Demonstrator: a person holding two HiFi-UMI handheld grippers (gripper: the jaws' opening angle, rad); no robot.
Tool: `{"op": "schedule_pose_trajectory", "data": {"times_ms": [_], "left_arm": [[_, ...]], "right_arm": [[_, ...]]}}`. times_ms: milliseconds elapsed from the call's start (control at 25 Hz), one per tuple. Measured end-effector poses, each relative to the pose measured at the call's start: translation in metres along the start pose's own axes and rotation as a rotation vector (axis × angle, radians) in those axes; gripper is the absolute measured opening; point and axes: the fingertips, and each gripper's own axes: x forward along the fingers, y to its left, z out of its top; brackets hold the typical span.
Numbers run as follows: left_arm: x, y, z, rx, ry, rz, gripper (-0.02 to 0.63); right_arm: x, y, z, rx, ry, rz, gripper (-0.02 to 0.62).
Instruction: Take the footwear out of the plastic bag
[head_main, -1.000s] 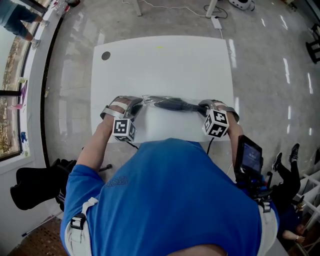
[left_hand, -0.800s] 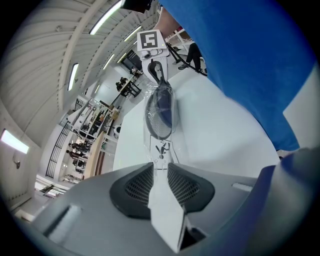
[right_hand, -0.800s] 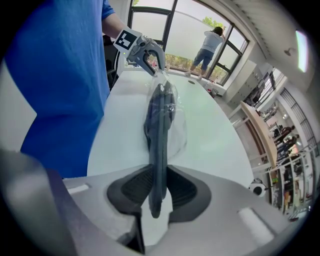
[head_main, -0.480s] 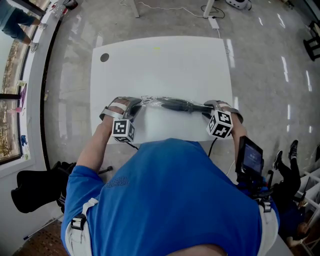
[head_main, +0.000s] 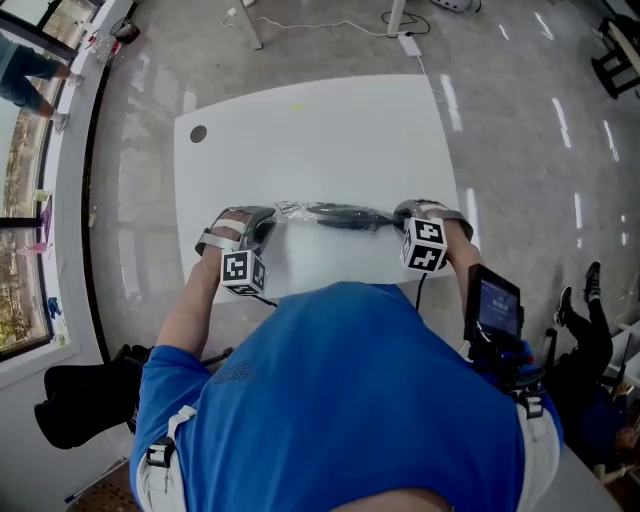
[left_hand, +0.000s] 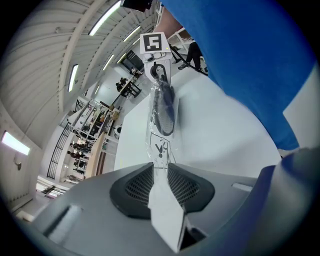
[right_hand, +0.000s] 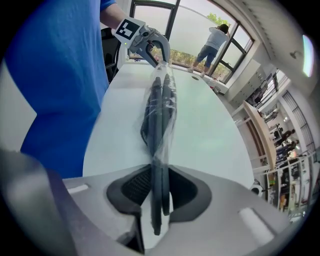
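As the load now hangs: a clear, crinkled plastic bag (head_main: 300, 210) is stretched level between the two claws, close over the white counter (head_main: 320, 120); contact with the top cannot be confirmed.
Footwear: a pair of dark, flat, thin-soled slippers (right_hand: 157, 112), lying one against the other. Most of their length lies inside the film.
Left claw (left_hand: 160, 167): closed on the bag's flat, empty end, the flap bearing printed warning marks. No slipper sits between its pads.
Right claw (right_hand: 159, 172): jaws have just been closing. They are clamped on the opposite end of the slippers, which stand edge-on between the pads with film gathered round them. Whether the pads bear on bare sole or through the film cannot be told.
Done: both ends are secured in an opposed grip.
Outstanding: the extraction itself. By my judgement it has not begun, as no part of the slippers shows clearly free of the bag.
Next requirement: likely a steady drawing apart of the claws, so the pair slides out at the right-hand end.
Risk: if the right claw pinches film as well, the bag will stretch or tear instead of releasing.
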Motion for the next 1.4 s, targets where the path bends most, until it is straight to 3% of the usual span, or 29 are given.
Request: {"op": "schedule_pose_trajectory", "data": {"times_ms": [320,480,920,1240,1320,1400], "left_arm": [[0.007,0.003,-0.002,-0.010,-0.014,0.013,0.084],[0.011,0.000,-0.008,-0.036,0.019,0.024,0.078],[-0.006,-0.002,-0.059,-0.252,0.096,0.004,0.066],[-0.003,-0.006,-0.066,-0.559,0.112,-0.089,0.048],[-0.004,0.001,-0.069,-0.687,0.100,-0.116,0.046],[-0.009,0.003,-0.061,-0.863,0.081,-0.166,0.046]], "right_arm": [[-0.003,-0.001,-0.006,0.043,-0.016,-0.048,0.083],[0.004,-0.002,-0.024,0.046,0.016,-0.105,0.084],[-0.008,-0.003,-0.047,0.211,-0.002,-0.069,0.078],[-0.015,-0.005,-0.059,0.450,-0.080,-0.083,0.075],[-0.018,-0.012,-0.049,0.505,-0.098,-0.078,0.075],[-0.027,-0.010,-0.047,0.573,-0.124,-0.066,0.075]]}}
